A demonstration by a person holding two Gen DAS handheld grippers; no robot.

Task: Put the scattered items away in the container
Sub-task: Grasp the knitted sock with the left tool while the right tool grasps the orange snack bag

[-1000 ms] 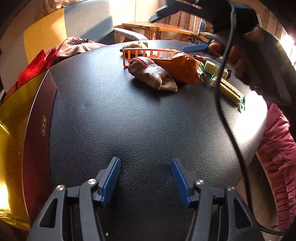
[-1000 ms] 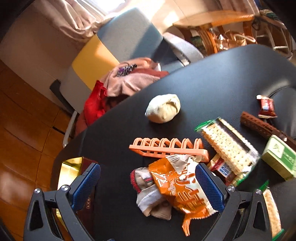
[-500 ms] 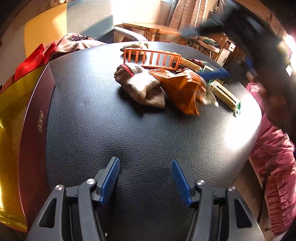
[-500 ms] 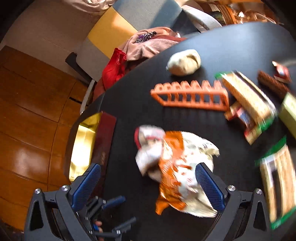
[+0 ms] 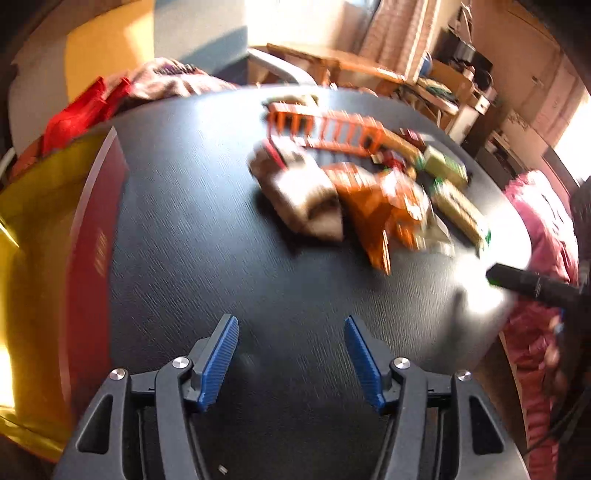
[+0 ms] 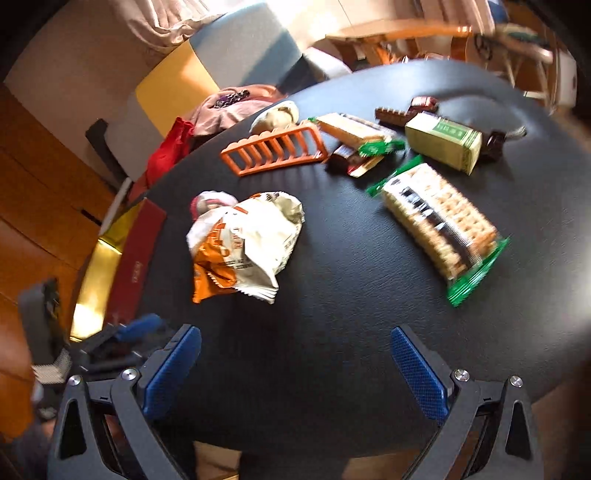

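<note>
A round black table carries scattered items. In the right wrist view I see an orange-and-white snack bag over a rolled sock, an orange plastic rack, a cracker pack, a green box and a pale sock ball. A red-and-gold box sits at the table's left edge. My right gripper is open above the near table, short of the snack bag. My left gripper is open and empty over bare table, with the sock and the snack bag ahead.
A grey and yellow chair with red and pink clothes stands behind the table. A wooden table is further back. Small chocolate bars lie at the far right. Pink cloth hangs past the right table edge.
My right gripper pulled back and lower, off the snack bag, which has shifted and now shows its white side. My left gripper advanced slightly; its view is motion-blurred.
</note>
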